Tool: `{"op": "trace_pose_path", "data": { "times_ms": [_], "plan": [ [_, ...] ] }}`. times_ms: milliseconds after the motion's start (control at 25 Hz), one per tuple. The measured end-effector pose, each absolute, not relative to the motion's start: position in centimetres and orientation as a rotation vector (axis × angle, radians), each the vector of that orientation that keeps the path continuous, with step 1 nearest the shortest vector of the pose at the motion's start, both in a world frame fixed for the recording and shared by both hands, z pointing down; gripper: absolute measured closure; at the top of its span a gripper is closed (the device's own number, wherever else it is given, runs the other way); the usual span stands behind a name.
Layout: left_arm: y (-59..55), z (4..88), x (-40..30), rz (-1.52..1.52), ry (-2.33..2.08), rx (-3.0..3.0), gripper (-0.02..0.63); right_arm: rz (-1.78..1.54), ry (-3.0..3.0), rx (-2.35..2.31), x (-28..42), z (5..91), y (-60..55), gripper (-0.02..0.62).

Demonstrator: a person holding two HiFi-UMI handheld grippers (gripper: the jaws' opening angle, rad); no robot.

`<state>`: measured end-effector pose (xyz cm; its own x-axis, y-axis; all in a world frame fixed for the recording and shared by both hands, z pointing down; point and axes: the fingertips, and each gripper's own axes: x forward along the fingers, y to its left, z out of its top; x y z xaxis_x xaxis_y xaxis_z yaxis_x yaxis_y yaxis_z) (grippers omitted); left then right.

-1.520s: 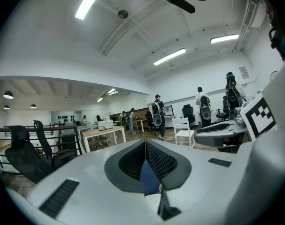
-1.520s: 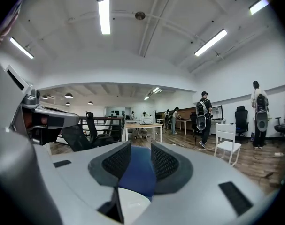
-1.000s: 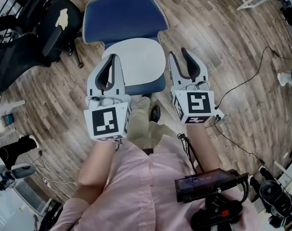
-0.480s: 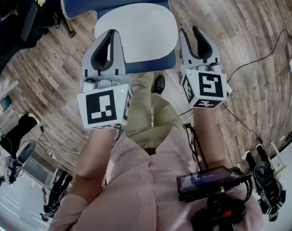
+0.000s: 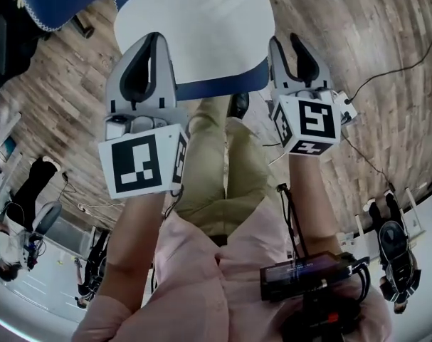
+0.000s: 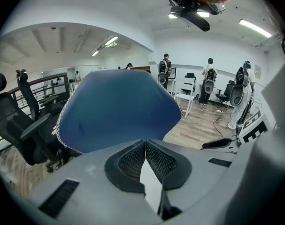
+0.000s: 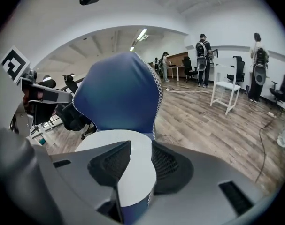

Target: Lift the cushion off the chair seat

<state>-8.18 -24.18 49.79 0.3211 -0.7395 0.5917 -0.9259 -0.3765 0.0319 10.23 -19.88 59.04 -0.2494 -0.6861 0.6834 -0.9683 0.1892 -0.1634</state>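
A white oval cushion (image 5: 201,27) lies on the blue chair seat (image 5: 223,86), in front of the blue backrest (image 6: 119,107) with white trim. My left gripper (image 5: 151,45) hangs over the cushion's near left edge. Its pads meet at the tips, with nothing between them, and the cushion (image 6: 150,184) shows white through the gap behind the tips. My right gripper (image 5: 292,45) is at the cushion's near right edge, open. In the right gripper view the cushion (image 7: 100,142) shows below and between the parted pads of the right gripper (image 7: 135,146).
The person's legs and a shoe (image 5: 237,105) are just below the seat's front. Black office chairs (image 6: 15,121) stand to the left. Cables (image 5: 386,70) trail over the wooden floor at right. People (image 6: 210,81) and a white table (image 7: 225,90) are far back.
Both grippers have come forward to the cushion's near edge. The chair has slid up and grown larger in the head view. Neither gripper's jaws have changed.
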Motion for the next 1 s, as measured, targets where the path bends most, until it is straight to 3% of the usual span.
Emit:
{"op": "trace_pose_path", "data": {
  "times_ms": [720, 1000],
  "plan": [
    [-22.9, 59.3, -8.7, 0.856, -1.408, 2.157, 0.592, 1.134, -1.884, 1.53, 10.8, 74.0, -16.2, 0.437],
    [-22.4, 58.7, -8.8, 0.836, -1.419, 2.164, 0.592, 1.196, -1.897, 1.499, 10.5, 74.1, -16.0, 0.49]
  ]
}}
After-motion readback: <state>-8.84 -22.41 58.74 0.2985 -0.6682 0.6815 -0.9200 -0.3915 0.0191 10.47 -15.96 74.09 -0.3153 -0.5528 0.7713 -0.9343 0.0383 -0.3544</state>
